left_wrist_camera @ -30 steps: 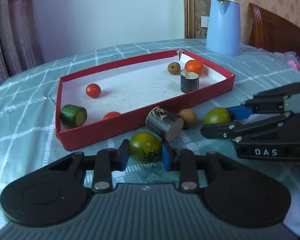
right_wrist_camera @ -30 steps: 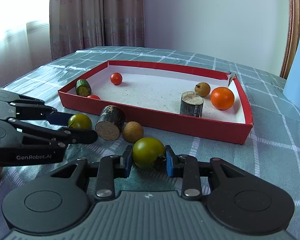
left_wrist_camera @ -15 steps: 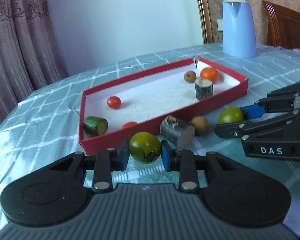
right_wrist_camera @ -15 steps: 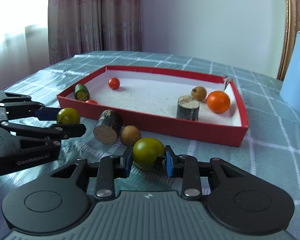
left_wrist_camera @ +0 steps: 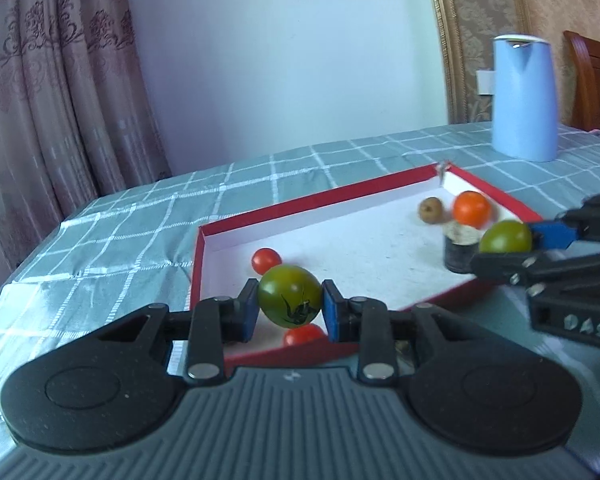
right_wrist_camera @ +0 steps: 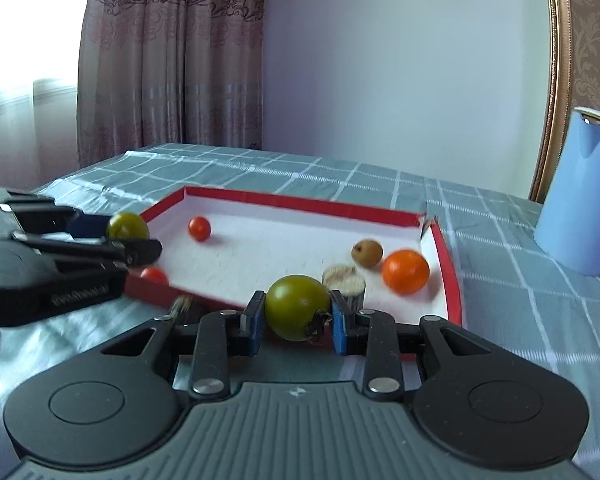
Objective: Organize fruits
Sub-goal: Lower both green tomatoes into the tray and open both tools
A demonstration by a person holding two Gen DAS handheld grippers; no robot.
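In the left wrist view, a green tomato (left_wrist_camera: 289,296) with a dark stem scar is pinched between the blue pads of the left gripper (left_wrist_camera: 289,307), held up off the table in front of the near wall of the red tray (left_wrist_camera: 199,264). Just under it, at 6 o'clock, a red cherry tomato (left_wrist_camera: 303,334) is half hidden by the tray wall and the held fruit, and another small red tomato (left_wrist_camera: 265,261) is peeking out at 11 o'clock of it, inside the tray. Over at 3 o'clock the right gripper (left_wrist_camera: 510,244) is seen side-on, closed around a second green tomato (left_wrist_camera: 505,237), with its body cut off by the frame edge. Behind that one, a stubby dark cylinder (left_wrist_camera: 458,250) is mostly covered, so what it is can't really be made out; an orange (left_wrist_camera: 471,209) and a small brown fruit (left_wrist_camera: 430,210) are sitting in the tray's far corner, all a bit blurred. A blue kettle (left_wrist_camera: 524,98) is parked at 1 o'clock on the checked tablecloth (left_wrist_camera: 140,236). In the right wrist view, the right gripper (right_wrist_camera: 298,316) is shown clamped on its green tomato (right_wrist_camera: 298,307), lifted in front of the tray's (right_wrist_camera: 446,256) near wall. At 9 o'clock the left gripper (right_wrist_camera: 116,240) is blurred, with its green tomato (right_wrist_camera: 127,226) gripped and partly hidden by the fingers. A dark lump (right_wrist_camera: 182,308) outside the tray at 8 o'clock is too smeared to identify.
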